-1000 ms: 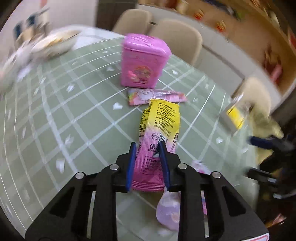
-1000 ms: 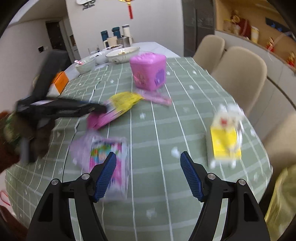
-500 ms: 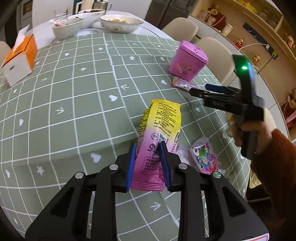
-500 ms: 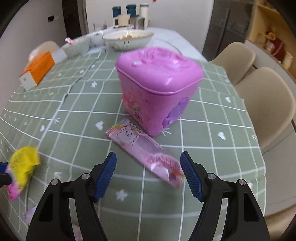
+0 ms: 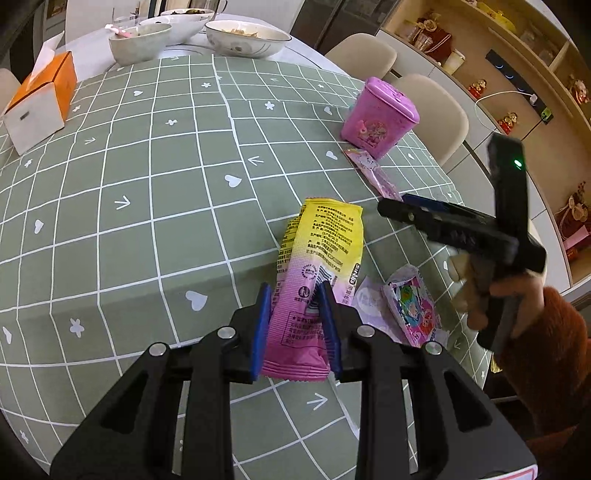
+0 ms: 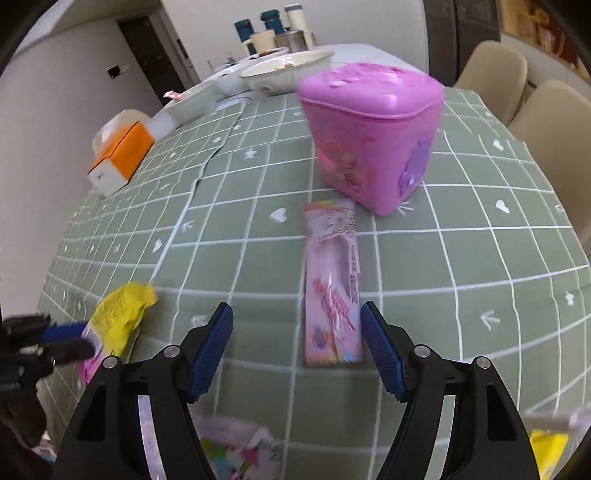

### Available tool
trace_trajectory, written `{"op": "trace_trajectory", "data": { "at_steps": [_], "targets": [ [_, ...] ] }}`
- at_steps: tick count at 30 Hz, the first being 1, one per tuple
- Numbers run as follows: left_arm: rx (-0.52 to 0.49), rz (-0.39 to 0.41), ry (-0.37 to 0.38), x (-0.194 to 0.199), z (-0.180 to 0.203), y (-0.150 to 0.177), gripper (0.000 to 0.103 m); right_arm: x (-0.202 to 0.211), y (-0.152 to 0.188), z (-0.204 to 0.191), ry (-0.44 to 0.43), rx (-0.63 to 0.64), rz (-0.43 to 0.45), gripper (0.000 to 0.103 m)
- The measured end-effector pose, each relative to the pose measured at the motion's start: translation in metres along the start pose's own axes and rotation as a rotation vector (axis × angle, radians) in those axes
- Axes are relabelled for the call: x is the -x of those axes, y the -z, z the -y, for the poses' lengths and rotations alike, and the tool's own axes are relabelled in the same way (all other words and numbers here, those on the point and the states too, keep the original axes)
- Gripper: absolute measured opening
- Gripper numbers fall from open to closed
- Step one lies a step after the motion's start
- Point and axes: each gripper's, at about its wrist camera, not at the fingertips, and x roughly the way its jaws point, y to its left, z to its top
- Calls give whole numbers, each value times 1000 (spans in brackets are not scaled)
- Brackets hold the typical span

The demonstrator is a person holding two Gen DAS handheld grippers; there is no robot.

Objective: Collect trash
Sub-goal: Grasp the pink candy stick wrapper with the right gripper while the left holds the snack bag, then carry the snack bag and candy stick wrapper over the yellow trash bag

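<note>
My left gripper [image 5: 295, 328] is shut on a yellow and pink snack wrapper [image 5: 317, 258], held just above the green checked tablecloth [image 5: 147, 206]. My right gripper [image 6: 297, 350] stands open over a long pale pink wrapper [image 6: 332, 288] that lies flat on the cloth, its near end between the blue pads. Behind that wrapper stands a pink lidded bin [image 6: 369, 133], also seen far right in the left wrist view as the pink bin [image 5: 378, 118]. A colourful crumpled wrapper [image 5: 410, 306] lies right of my left gripper. The right gripper [image 5: 410, 208] hovers above the long wrapper [image 5: 373, 173].
An orange and white tissue box [image 5: 37, 107] sits at the table's far left. White bowls [image 5: 247, 33] stand at the far end. Beige chairs [image 6: 550, 129] line the right side. Another yellow packet [image 6: 546, 446] lies at the lower right edge of the right wrist view.
My right gripper swung from the near table area toward the pink bin and came down over the long pink wrapper. The left gripper shifted sideways with the snack wrapper still in its hold.
</note>
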Motion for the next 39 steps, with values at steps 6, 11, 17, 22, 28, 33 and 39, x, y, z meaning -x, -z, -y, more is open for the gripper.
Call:
{"op": "trace_trajectory", "data": {
  "at_steps": [6,11,17,22,28,33,39],
  "targets": [
    [5,-3,2,-1,-3,2,26,3,-17,-1,142,-2,108,66],
    [4,5,-7,6,-5,7,26,-21,-38,6,193,-38,111,46],
    [29,14,-30,10,-8,10,26,-34,-35,2,172,-17,14,24],
    [26,42,-55,18,-2,11,25,20,-19,-8,190,-7,96,14],
    [-13,168,-23,54,35,0,25,117,8,-10,154,-41,194,13],
    [-86,266,26,83,92,-10,25,194,38,4,179,-61,257,13],
    [-172,323,125,97,179,-19,25,281,78,41,280,-67,343,13]
  ]
}}
